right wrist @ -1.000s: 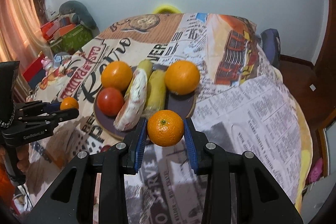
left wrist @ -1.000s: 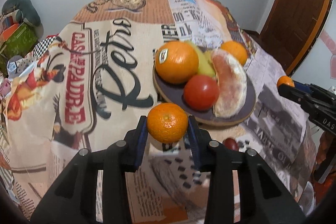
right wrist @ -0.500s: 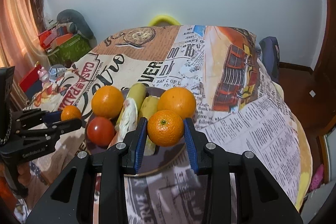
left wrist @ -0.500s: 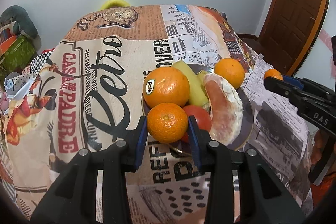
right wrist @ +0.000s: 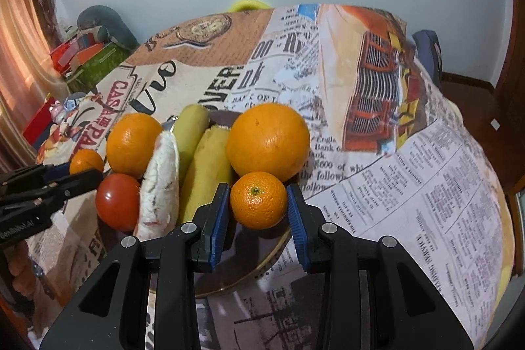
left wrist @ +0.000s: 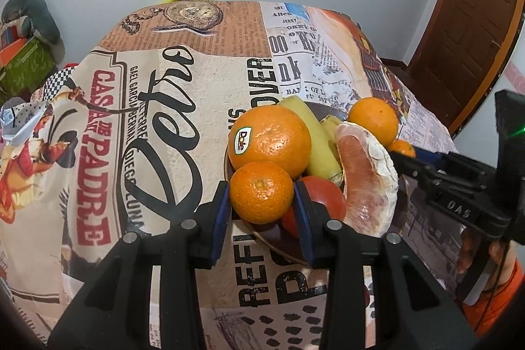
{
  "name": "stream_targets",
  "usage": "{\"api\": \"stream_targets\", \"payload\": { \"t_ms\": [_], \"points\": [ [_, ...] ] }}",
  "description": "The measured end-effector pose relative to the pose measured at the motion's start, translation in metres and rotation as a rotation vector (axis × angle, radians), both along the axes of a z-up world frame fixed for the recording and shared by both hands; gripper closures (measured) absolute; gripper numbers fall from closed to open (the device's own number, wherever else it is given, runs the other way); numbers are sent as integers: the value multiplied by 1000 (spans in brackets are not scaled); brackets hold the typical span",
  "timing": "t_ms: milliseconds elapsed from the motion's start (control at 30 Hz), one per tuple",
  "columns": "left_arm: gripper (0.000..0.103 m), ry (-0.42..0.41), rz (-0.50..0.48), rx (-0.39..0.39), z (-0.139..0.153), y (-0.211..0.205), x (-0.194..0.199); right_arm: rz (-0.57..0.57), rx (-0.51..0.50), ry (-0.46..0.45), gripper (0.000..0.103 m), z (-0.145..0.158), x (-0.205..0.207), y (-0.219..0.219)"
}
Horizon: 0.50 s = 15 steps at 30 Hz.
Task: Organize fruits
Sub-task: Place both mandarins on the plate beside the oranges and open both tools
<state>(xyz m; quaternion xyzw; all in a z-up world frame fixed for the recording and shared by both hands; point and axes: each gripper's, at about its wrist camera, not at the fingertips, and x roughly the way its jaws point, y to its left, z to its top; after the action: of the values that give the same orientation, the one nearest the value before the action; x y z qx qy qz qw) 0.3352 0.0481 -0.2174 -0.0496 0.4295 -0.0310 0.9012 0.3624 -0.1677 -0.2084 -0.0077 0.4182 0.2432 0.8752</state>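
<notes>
A: Where is the left mandarin (left wrist: 261,192) relative to the left hand-held gripper (left wrist: 261,202)?

B: Clamped between its blue pads, the narrow gap filled by the fruit. It hangs at the near left rim of the dark plate (left wrist: 282,246), just in front of the stickered orange (left wrist: 269,141) and beside the tomato (left wrist: 323,200).

A: And the right one?

B: The right hand-held gripper (right wrist: 258,205) pinches the right mandarin (right wrist: 258,200) the same way, pads pressed on both sides. That fruit sits over the plate's near right edge, just below the big orange (right wrist: 268,141).

A: What lies on the plate?

B: Two oranges, two bananas (right wrist: 206,169), the tomato and a peeled grapefruit wedge (left wrist: 367,176), all crowded together. The plate rests on the counter (left wrist: 164,127) under a newspaper-print cloth.
</notes>
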Motion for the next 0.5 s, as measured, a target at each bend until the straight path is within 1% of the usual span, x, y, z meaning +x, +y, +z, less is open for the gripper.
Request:
{"api": "stream_targets", "payload": {
  "t_ms": [133, 200, 267, 333, 500],
  "points": [
    [65, 1, -2, -2, -1, 0, 0, -5, 2, 0, 71, -2, 0, 0],
    [61, 2, 1, -3, -1, 1, 0, -7, 7, 5, 71, -3, 1, 0],
    [57, 1, 5, 3, 0, 2, 0, -10, 6, 8, 68, -2, 1, -1],
    [57, 2, 4, 2, 0, 2, 0, -16, -3, -6, 61, 0, -1, -1],
    [54, -13, 0, 10, 8, 0, -8, -13, -2, -26, 60, 11, -9, -4]
  ]
}}
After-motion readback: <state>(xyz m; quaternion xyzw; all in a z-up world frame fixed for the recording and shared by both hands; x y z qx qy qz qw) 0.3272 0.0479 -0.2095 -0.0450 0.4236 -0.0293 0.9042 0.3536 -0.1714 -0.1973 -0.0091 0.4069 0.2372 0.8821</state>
